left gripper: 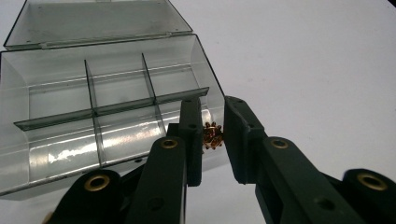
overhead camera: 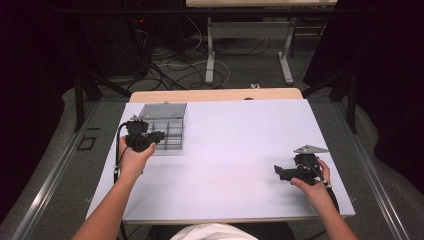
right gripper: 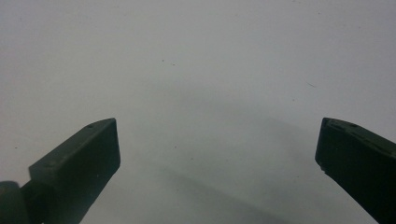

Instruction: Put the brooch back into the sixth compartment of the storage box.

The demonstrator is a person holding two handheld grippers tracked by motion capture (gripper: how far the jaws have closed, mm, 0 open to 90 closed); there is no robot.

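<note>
On a white table (overhead camera: 240,150), a clear divided box (left gripper: 93,102) lies open as the left gripper (left gripper: 213,135) pinches a small brass gear (left gripper: 212,136) at its near right corner, best released low over one compartment, while the right gripper (right gripper: 217,158) rests empty, jaws wide.

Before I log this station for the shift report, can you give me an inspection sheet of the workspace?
Surface: white table top, bare apart from the box; wooden edge at the far side.
Job's things: clear compartment box, lid open, compartments look empty; small brass gear.
Clutter: nothing seen.
Grippers: left gripper pinches the gear between its jaws beside the box's near right corner; right gripper jaws wide apart over bare table, holding nothing.
Cables: one trails from the left gripper down the forearm; loose cables on the floor beyond the table.
Surroundings: dark room, another table's legs behind.
</note>
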